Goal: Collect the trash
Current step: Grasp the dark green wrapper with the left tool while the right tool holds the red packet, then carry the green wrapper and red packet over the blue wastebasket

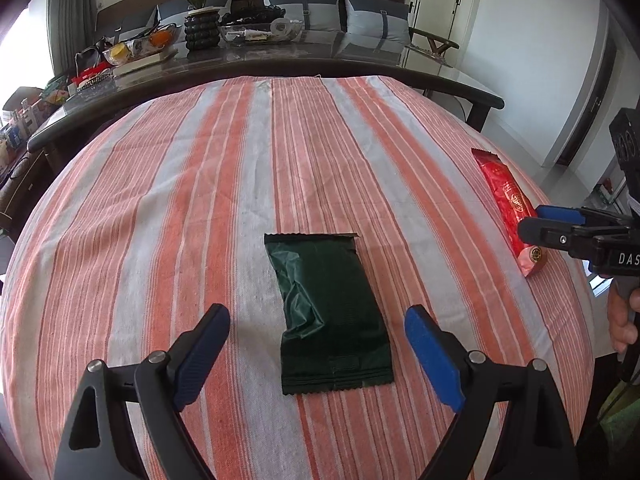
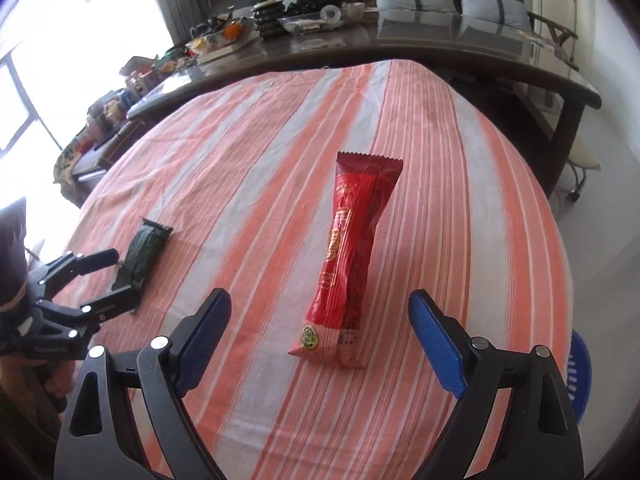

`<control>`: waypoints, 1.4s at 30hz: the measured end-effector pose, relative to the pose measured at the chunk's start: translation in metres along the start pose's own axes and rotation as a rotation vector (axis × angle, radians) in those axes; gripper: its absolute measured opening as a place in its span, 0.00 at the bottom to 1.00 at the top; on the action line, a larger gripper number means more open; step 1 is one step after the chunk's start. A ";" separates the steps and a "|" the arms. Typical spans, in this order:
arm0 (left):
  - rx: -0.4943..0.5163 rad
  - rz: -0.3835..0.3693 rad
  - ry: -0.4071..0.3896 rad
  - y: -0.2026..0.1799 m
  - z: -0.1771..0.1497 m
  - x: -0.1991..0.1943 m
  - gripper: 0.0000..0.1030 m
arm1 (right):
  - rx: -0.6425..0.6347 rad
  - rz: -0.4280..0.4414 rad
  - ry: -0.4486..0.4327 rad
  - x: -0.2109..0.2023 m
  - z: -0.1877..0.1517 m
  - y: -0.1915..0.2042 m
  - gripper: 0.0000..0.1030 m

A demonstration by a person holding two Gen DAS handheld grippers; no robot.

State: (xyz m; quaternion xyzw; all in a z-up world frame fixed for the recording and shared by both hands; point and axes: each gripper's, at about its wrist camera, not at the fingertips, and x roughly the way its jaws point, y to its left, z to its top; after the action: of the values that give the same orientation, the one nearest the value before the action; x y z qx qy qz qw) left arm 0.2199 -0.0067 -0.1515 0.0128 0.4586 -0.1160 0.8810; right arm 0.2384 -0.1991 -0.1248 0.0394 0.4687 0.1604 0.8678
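Two open, empty claws, left claw (image 1: 318, 338) over a flat green wrapper (image 1: 326, 312) and right claw (image 2: 320, 330) over a red wrapper (image 2: 350, 256), on the striped-cloth table (image 1: 160, 200); each should probably pinch low across its wrapper's near end.

Tablecloth (image 1: 160, 208): salmon-orange and pale grey-white stripes. Centre of left view: dark green wrapper (image 1: 330, 316), plain, crinkled. Centre of right view: red wrapper (image 2: 354, 256), gold print, round green-yellow emblem near bottom end. Gripper pads (image 1: 434, 360) blue, frames black. Upper frame: grey-blue cushions (image 1: 376, 20).
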 end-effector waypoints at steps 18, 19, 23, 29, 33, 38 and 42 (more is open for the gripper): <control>0.062 -0.142 -0.033 -0.059 0.015 -0.027 0.36 | 0.118 0.033 0.029 -0.039 0.012 -0.045 0.10; 0.070 -0.170 -0.034 -0.072 0.017 -0.028 0.36 | 0.131 0.030 0.019 -0.048 0.009 -0.054 0.10; 0.130 -0.279 -0.032 -0.135 0.026 -0.030 0.36 | 0.177 -0.024 -0.008 -0.083 -0.005 -0.098 0.10; 0.220 -0.435 0.030 -0.243 0.038 -0.008 0.36 | 0.286 -0.157 0.030 -0.107 -0.046 -0.185 0.10; 0.283 -0.489 0.081 -0.309 0.039 0.018 0.36 | 0.382 -0.205 0.074 -0.100 -0.078 -0.240 0.10; 0.337 -0.515 0.153 -0.373 0.037 0.065 0.36 | 0.506 -0.209 0.116 -0.084 -0.116 -0.292 0.10; 0.363 -0.507 0.201 -0.408 0.032 0.105 0.37 | 0.567 -0.176 0.154 -0.071 -0.132 -0.320 0.10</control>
State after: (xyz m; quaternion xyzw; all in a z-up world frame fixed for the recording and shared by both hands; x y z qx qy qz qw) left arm 0.2152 -0.4281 -0.1844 0.0664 0.5038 -0.4094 0.7577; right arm 0.1705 -0.5345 -0.2110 0.2270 0.5609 -0.0501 0.7946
